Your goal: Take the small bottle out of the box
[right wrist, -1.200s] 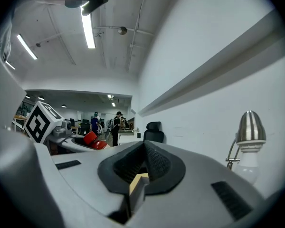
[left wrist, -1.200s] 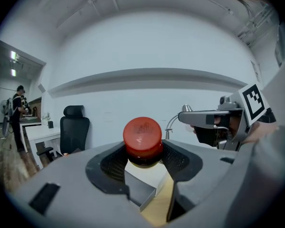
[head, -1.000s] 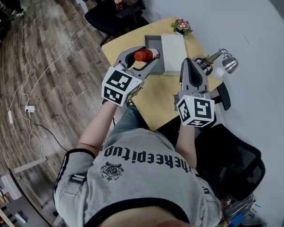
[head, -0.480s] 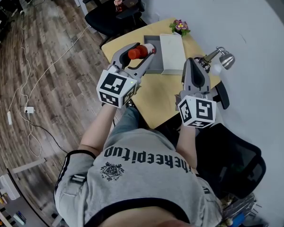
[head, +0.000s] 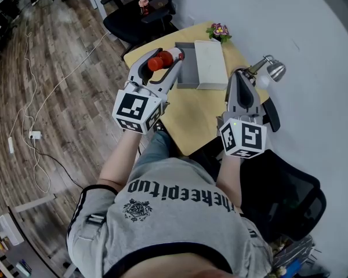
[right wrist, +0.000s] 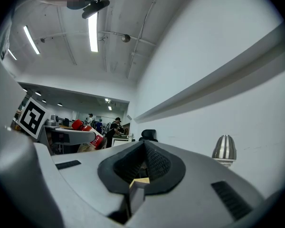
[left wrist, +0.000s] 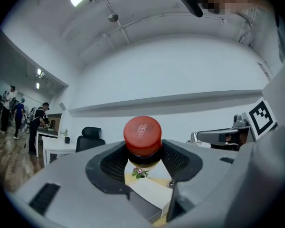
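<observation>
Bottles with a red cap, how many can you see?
1. The small bottle is clamped in the left gripper, out of the box. Part of the box's inside is hidden, so another could lie there.

We see bright, even indoor light from ceiling strip lights (right wrist: 92, 32); shadows are faint, and both gripper views bend strongly toward dark, rounded corners

Red-capped small bottle (head: 162, 59), grey box (head: 187, 77), white lid (head: 211, 65), tan table (head: 191, 114)

Right gripper (right wrist: 143, 147), fingers (right wrist: 157, 163) pressed together
</observation>
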The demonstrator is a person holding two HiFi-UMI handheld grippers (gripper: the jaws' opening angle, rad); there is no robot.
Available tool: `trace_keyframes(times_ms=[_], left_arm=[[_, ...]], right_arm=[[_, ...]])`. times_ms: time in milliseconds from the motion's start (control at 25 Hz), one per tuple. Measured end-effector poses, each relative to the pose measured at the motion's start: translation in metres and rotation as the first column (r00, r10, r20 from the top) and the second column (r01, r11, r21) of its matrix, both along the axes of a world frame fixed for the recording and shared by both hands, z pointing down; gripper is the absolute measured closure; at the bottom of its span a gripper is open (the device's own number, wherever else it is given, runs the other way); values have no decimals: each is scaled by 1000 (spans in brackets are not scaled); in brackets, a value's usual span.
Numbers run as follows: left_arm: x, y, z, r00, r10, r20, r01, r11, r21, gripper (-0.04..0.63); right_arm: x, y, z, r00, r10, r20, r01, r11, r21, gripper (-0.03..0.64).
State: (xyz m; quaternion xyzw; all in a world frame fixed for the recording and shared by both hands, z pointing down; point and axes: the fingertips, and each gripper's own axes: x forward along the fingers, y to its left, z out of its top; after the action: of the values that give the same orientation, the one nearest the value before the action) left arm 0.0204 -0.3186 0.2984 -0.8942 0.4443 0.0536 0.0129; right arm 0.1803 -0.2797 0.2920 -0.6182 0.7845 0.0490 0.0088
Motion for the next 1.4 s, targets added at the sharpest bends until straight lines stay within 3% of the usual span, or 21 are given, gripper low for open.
trace_keyframes(times_ms=[440, 1400], left_arm=[[-8, 10, -7, 999, -33, -32, 34, 999, 29, 376], [-21, 21, -15, 998, -23, -58, 25, 999, 40, 376]], right_arm=[[5, 12, -2, 1000, 21, -17, -21, 1000, 10, 629], [-9, 24, -9, 1000, 21, -15, -21, 999, 31, 629]])
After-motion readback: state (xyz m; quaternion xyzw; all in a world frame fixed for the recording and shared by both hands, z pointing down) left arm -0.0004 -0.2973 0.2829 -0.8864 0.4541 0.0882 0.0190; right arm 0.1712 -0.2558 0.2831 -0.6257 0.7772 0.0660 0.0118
